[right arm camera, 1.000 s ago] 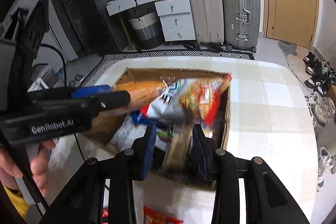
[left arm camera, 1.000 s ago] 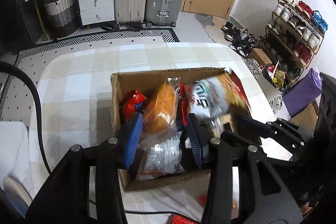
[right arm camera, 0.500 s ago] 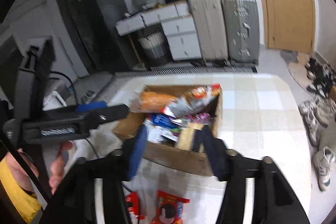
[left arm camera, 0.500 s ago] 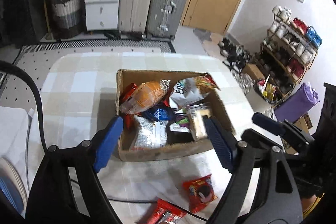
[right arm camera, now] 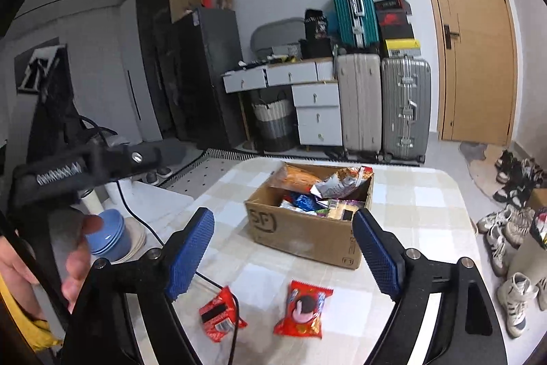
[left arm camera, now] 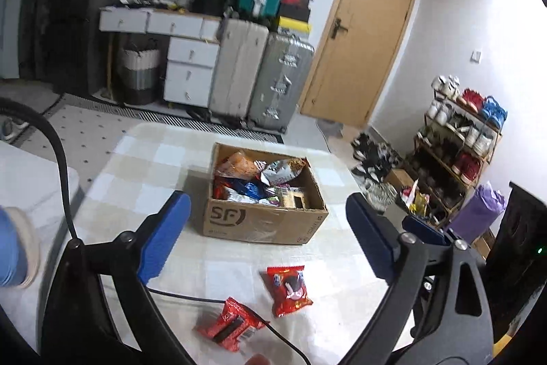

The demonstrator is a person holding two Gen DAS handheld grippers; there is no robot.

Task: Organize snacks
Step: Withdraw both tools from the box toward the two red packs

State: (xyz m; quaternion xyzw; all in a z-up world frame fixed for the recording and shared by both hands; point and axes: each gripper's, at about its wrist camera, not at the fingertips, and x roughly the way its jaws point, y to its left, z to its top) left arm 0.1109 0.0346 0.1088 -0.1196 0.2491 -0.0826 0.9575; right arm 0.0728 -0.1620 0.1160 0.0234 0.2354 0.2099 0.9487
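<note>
Cable crosses red packet before box.

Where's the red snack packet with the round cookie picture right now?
In both wrist views the red cookie packet lies on the checked tablecloth, nearer than the cardboard box, right of another red packet.

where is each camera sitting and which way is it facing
Left wrist: rides the left tongs, looking forward and down over the table at the cardboard box; its own open blue pads frame the view.
Right wrist: rides the right tongs, same heading; a hand shows at left.
Shared: box, two red snack packets, suitcases, door.
</note>
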